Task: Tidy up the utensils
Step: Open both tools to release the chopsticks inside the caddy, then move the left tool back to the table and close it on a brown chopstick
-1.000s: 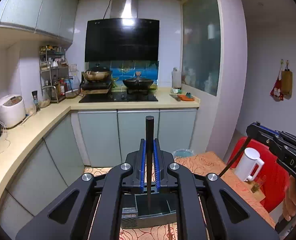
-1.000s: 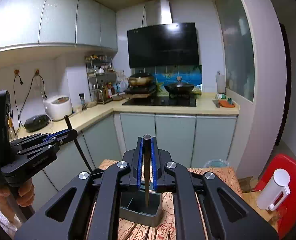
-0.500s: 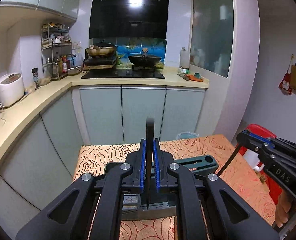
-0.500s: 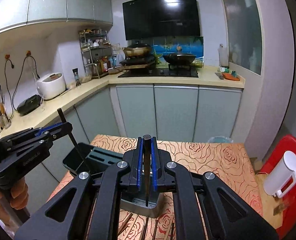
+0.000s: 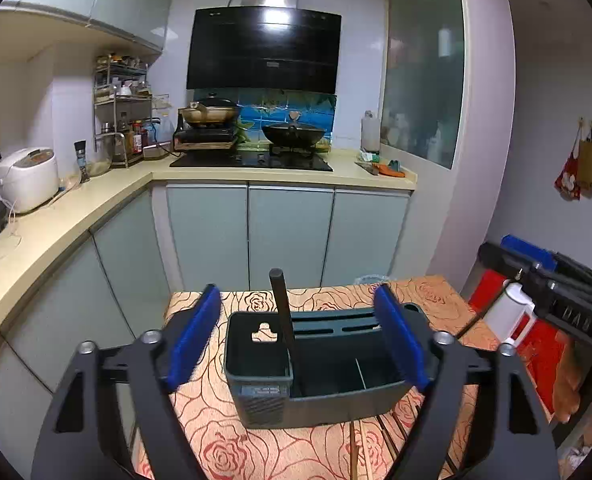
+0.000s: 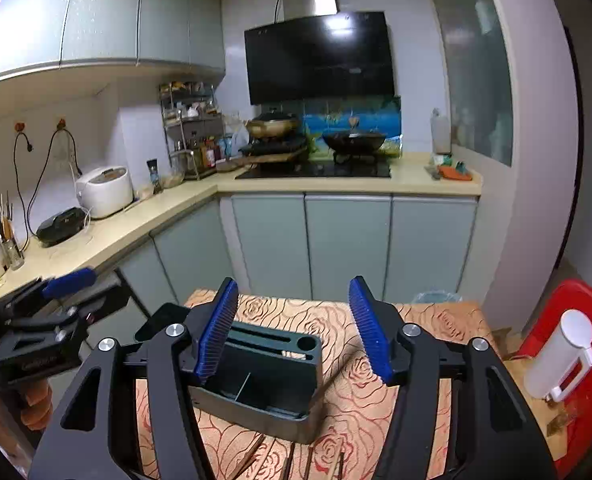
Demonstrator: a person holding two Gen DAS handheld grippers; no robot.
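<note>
Chopstick [image 5: 282, 312] looks stiff, light, slick; best pinched mid-shaft, both grippers [image 5: 296, 340] [image 6: 292, 336] spread wide with nothing held

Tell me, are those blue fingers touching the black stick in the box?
Apart. In the left wrist view the left gripper is open, its fingers well clear of the black stick standing in the box.

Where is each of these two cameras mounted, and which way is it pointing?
Left wrist view: sits on the left gripper, looking forward between its open blue fingers at the dark utensil holder with a black stick in it.
Right wrist view: sits on the right gripper, also open, looking over the holder toward the stove.
Both share the holder, the rose tablecloth, and each other's gripper at the edge.
</note>
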